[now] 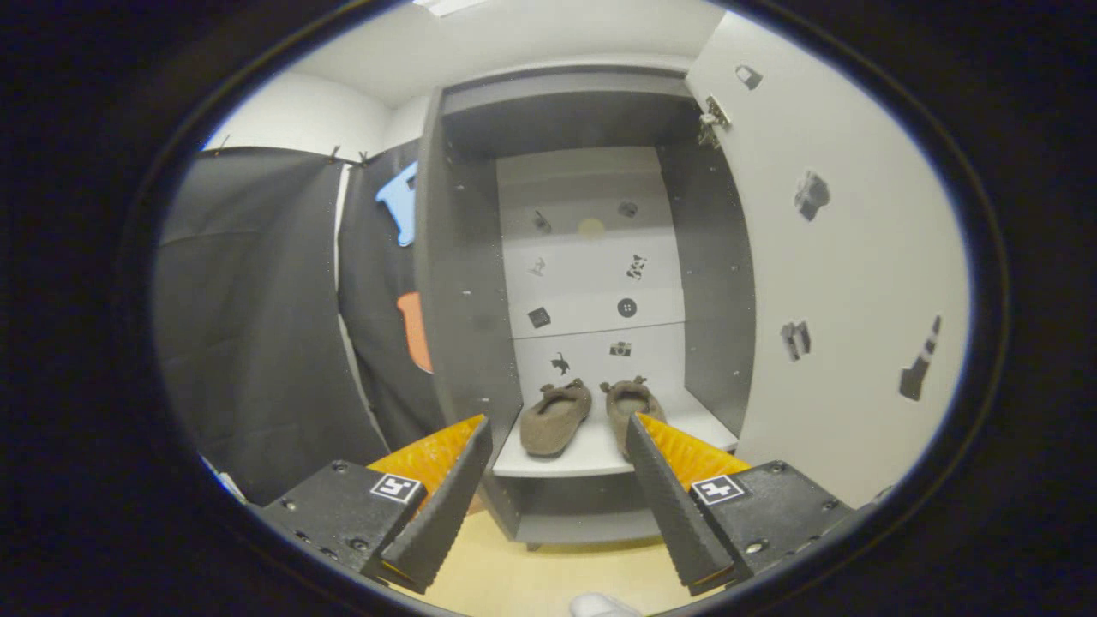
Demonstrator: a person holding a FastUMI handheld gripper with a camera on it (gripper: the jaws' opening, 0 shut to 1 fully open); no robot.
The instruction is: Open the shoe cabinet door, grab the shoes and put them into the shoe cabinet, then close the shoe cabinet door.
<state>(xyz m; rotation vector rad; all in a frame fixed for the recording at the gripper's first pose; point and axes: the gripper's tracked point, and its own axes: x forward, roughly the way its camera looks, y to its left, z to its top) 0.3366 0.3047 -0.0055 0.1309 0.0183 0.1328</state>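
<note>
In the lower middle of the frame, on the pale bottom shelf (591, 456) of the open shoe cabinet (467, 283), lie two brown slippers (555, 417), side by side and nearly touching at their far ends, toes pointing into the cabinet. The left one shows almost whole; the right one is partly covered by the right finger of the gripper (557, 446). The fingers (446, 501) stand wide apart with nothing between them, held back from the cabinet with the shelf's front edge showing in the gap. Above the slippers the cabinet's light back panel (587, 257) carries small dark stickers, too small to make out for certain. No other shelf is fitted above, so the inside is one tall compartment with dark grey side walls. The cabinet door (844, 283) is swung open at the right of the frame, its pale inner face dotted with more small stickers and a metal hinge (713, 120) near its upper corner. Under the cabinet, at the bottom of the frame, is a light wooden floor (514, 578), and a small white object (604, 605) at the very bottom is cut off and cannot be identified.
</note>
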